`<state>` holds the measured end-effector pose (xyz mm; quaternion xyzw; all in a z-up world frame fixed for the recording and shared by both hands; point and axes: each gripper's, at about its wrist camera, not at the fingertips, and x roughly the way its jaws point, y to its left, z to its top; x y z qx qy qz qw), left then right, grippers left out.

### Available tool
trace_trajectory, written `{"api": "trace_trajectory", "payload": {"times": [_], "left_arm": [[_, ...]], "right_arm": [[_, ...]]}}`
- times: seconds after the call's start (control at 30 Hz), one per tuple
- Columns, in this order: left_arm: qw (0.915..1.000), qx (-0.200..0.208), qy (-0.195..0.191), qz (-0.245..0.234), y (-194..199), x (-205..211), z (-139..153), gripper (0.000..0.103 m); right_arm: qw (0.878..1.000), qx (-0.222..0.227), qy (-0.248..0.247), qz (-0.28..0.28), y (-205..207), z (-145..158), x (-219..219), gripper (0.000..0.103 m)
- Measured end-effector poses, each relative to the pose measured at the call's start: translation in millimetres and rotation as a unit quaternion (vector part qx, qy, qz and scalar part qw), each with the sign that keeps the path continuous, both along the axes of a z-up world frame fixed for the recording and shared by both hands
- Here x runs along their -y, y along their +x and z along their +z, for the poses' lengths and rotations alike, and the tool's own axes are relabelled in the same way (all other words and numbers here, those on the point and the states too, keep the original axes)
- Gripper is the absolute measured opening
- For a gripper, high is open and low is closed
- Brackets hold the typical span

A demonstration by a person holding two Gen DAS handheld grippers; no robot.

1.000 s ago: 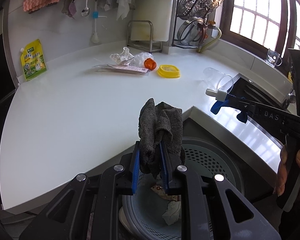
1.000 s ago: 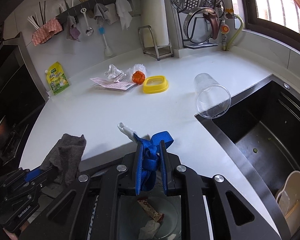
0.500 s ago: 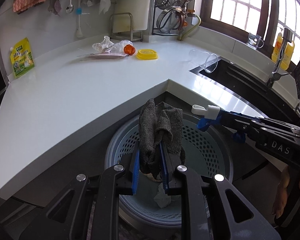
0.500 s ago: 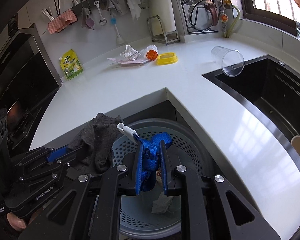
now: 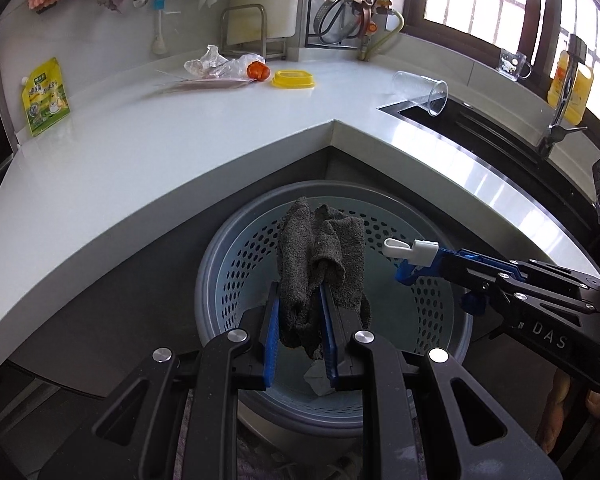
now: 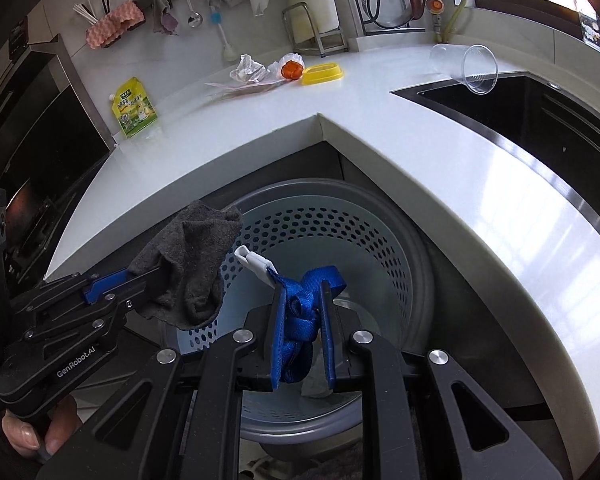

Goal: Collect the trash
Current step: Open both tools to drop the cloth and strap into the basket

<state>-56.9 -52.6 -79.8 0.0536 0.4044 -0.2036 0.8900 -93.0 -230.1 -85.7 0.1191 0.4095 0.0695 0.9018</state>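
Note:
My left gripper [image 5: 300,300] is shut on a dark grey cloth [image 5: 320,256] and holds it over the round grey perforated trash bin [image 5: 228,264] below the counter corner. My right gripper [image 6: 300,292] is shut on a blue strap [image 6: 300,320] with a white clip [image 6: 254,262], also over the bin [image 6: 396,248]. Each gripper shows in the other's view: the right one [image 5: 416,268], the left one with the cloth [image 6: 188,256]. White crumpled paper [image 5: 316,378] lies at the bin's bottom.
On the white counter [image 5: 140,152]: crumpled plastic wrappers [image 5: 216,64], an orange lid [image 5: 258,70], a yellow dish [image 5: 294,79], a tipped clear cup [image 5: 424,90], a green pouch [image 5: 44,96]. A dark sink [image 6: 540,112] lies right.
Both grippers moved back and down from over the counter edge to above the bin, still holding the cloth and the strap. More of the bin now shows.

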Motion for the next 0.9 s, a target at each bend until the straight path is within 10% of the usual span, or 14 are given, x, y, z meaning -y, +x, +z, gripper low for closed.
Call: {"api": "trace_trajectory", "payload": {"times": [0.37,0.4,0.5,0.9], "left_arm": [[0.9999,-0.002,0.011,0.004,-2,0,0,0.023],[0.9999,0.0,0.01,0.006,-2,-1,1,0.029],[0.9997,0.016,0.005,0.019,-3,-6,7,0.084],[0.9983,0.034,-0.005,0.047,1,-16,14,0.085]], "right_arm": [[1.0,0.004,0.004,-0.003,-2,-1,3,0.016],[1.0,0.006,0.003,-0.004,-2,0,3,0.017],[1.0,0.022,-0.001,-0.012,-9,5,6,0.062],[0.996,0.071,-0.006,-0.052,-22,28,27,0.064]]}}
